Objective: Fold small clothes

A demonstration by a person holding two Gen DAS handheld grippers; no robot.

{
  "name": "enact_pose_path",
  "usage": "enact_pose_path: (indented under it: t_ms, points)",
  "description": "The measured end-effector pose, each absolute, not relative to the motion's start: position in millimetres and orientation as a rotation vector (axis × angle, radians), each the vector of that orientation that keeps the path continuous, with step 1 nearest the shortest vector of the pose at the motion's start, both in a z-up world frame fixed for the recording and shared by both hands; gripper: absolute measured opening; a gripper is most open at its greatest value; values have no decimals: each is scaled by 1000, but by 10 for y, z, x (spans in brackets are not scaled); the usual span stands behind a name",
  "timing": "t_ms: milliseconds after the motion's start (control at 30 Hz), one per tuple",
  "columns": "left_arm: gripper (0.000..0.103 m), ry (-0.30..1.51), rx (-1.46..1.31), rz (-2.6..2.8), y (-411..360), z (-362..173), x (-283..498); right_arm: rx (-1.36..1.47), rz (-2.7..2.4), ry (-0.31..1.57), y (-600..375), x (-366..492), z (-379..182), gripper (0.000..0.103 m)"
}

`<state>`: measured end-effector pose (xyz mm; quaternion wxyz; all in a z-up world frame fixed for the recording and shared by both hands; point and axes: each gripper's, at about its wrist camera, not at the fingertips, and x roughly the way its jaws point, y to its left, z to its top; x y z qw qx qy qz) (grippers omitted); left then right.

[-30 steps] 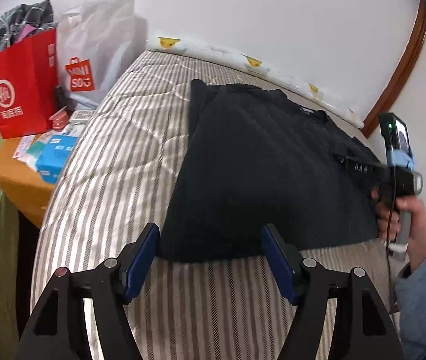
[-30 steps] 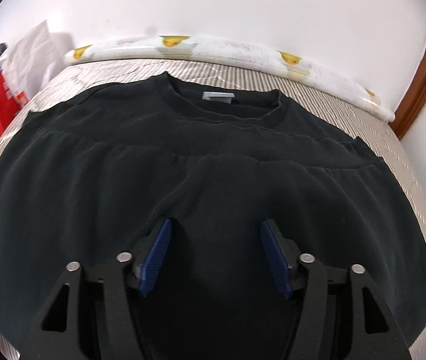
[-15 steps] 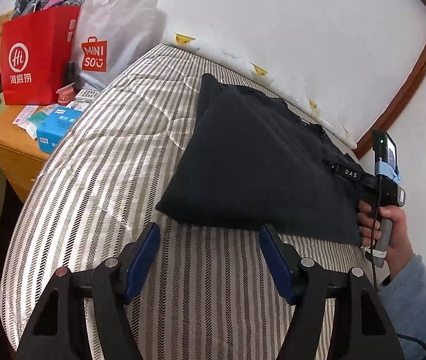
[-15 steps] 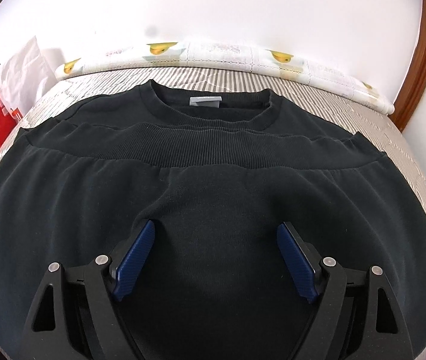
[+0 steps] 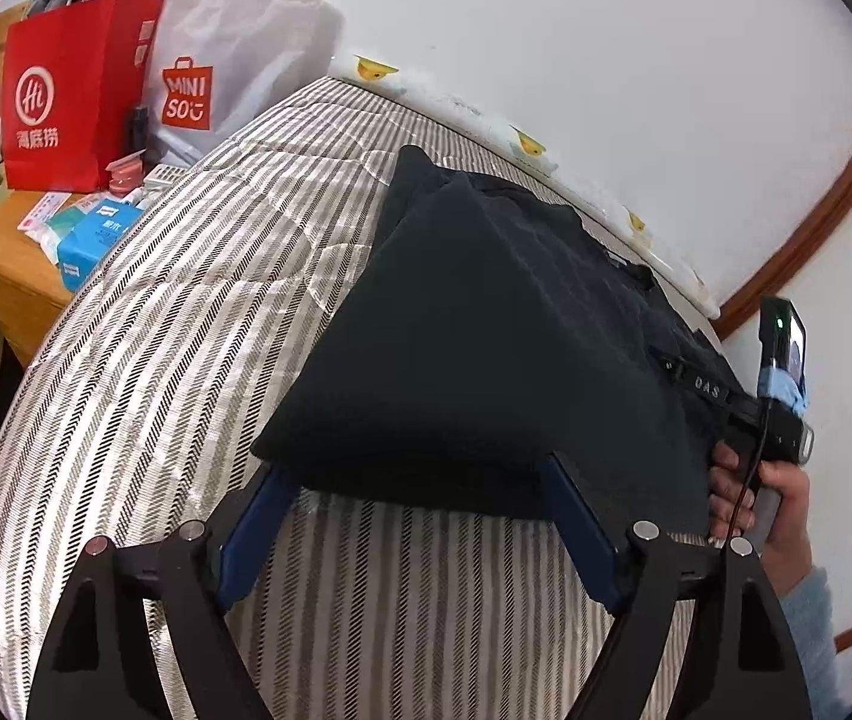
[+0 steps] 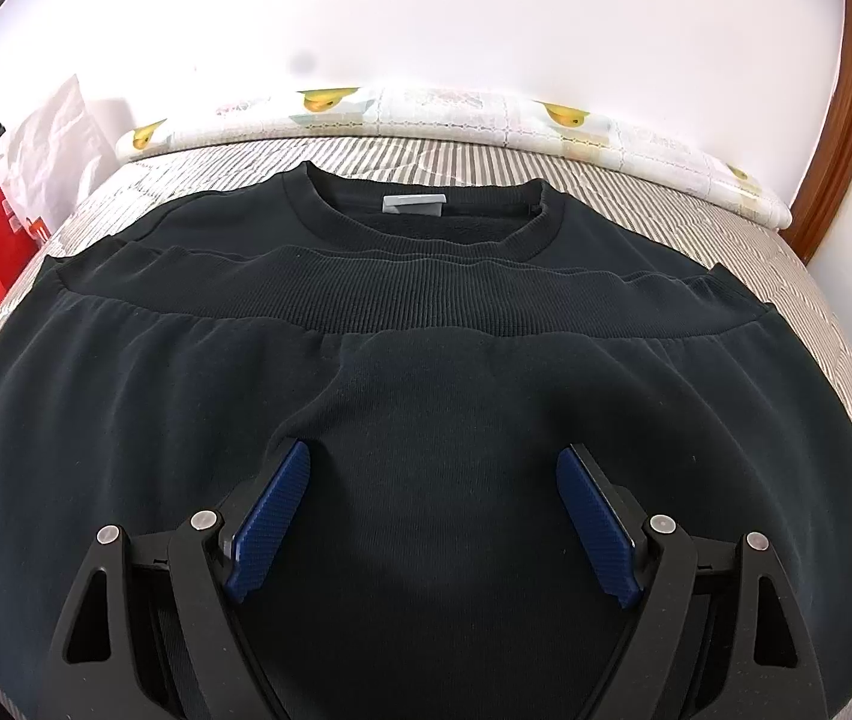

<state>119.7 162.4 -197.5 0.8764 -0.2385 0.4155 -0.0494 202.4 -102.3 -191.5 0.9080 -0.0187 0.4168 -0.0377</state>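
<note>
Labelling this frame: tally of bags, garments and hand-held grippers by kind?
Shopping bags: 2 (red paper bag, white plastic bag)
Black cotton sweatshirt: 1
Hand-held grippers: 2 (left hand-held gripper, right hand-held gripper)
Total: 5

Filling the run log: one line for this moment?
sweatshirt: folded on bed | left hand-held gripper: open, at its edge | right hand-held gripper: open, over it

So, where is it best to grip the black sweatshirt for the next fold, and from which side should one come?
Probably the near left corner of the black sweatshirt, approached low from the bed's near edge. That folded edge lies doubled and slightly lifted off the striped mattress, over the open left gripper. The open right gripper could take the matching right corner.
</note>
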Motion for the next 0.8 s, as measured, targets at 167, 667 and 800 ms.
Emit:
enact_pose_path:
  t_ms: [167, 667, 800]
  points:
    - [81, 866, -476, -95, 1554, -1983, 1137, -37, -73, 860, -1024, 2022, -1912, 83]
    - [81, 872, -518, -155, 1640, -1986, 921, -99, -70, 841, -1011, 1814, -1888, 83]
    - [81, 868, -515, -149, 1627, -1985, 919, -84, -68, 847, -1061, 1668, -1858, 83]
